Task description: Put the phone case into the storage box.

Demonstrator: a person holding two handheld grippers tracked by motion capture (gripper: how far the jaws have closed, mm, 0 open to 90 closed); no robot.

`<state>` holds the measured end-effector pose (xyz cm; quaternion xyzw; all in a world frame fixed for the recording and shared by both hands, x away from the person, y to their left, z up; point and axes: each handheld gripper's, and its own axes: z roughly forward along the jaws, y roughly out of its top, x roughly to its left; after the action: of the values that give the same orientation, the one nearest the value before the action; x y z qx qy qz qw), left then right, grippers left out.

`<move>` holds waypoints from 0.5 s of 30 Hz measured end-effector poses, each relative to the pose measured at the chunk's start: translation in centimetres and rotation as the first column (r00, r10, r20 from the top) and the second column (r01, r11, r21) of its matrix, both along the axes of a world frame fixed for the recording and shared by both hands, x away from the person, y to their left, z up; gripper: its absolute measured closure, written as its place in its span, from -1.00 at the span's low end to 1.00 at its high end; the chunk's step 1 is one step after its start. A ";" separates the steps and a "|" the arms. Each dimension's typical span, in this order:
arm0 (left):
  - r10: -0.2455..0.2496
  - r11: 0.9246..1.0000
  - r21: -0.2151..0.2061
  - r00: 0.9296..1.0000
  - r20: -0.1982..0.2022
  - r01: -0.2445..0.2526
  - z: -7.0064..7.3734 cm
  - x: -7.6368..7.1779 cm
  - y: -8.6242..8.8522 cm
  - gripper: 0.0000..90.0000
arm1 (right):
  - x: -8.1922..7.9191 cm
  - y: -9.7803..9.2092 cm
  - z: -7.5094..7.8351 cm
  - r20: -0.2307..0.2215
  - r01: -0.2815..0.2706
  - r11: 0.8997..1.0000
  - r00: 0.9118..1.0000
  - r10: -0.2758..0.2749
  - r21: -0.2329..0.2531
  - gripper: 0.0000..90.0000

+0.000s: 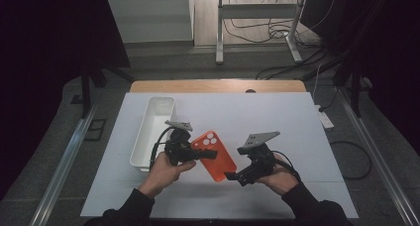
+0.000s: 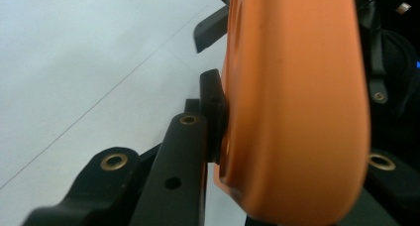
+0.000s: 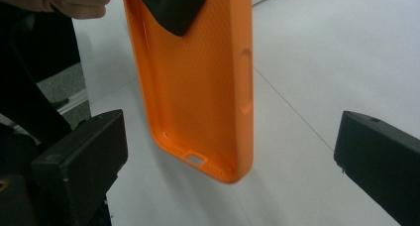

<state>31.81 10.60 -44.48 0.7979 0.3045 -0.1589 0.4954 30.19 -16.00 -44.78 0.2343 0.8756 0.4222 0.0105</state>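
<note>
The white surface (image 1: 277, 122) lay broad and bare to the right and far side. A white bin (image 1: 148, 132) stood at its left, its inside hard to make out. The orange phone case (image 1: 216, 156) hung above the surface's middle, the left gripper (image 1: 210, 154) clenched on its upper end. The right gripper (image 1: 233, 176) had its fingers (image 3: 84, 156) spread wide either side of the case's lower end.

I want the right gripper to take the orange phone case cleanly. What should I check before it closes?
1. Left gripper clamped on the phone case: ok.
2. Right gripper jaws open: ok.
3. Case's lower end between the right jaws: ok in the right gripper view.
4. Case lifted off the table: ok.
5. White bin out of the way: ok.
6. Firmness of the left grip: cannot tell.
</note>
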 end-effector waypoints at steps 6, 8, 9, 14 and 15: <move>-0.043 0.999 -0.011 0.999 0.019 0.043 0.2 -0.2 -0.4 0.85 | -0.2 0.7 -0.2 -0.019 -0.021 1.000 1.000 0.021 -0.017 -1.00; -0.053 0.998 -0.013 0.998 0.024 0.054 0.2 -0.3 -0.6 0.85 | -0.2 0.9 -0.2 -0.026 -0.023 1.000 0.999 0.022 -0.014 -1.00; -0.057 0.998 -0.015 0.998 0.024 0.058 0.3 -0.3 -0.6 0.85 | -0.3 1.0 -0.2 -0.035 -0.020 1.000 0.999 0.020 -0.013 -1.00; -0.080 0.996 -0.024 0.996 0.034 0.081 0.4 -0.5 -0.9 0.85 | -0.5 1.2 0.0 -0.035 -0.023 0.999 0.999 0.022 -0.022 -0.71; -0.080 0.996 -0.024 0.996 0.034 0.081 0.4 -0.5 -0.9 0.85 | -0.5 1.2 0.0 -0.035 -0.023 0.999 0.999 0.022 -0.022 -0.71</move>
<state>31.34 9.70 -44.13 0.8056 0.2617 -0.1693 0.5038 29.73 -14.76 -44.81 0.2316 0.8829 0.4084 -0.0071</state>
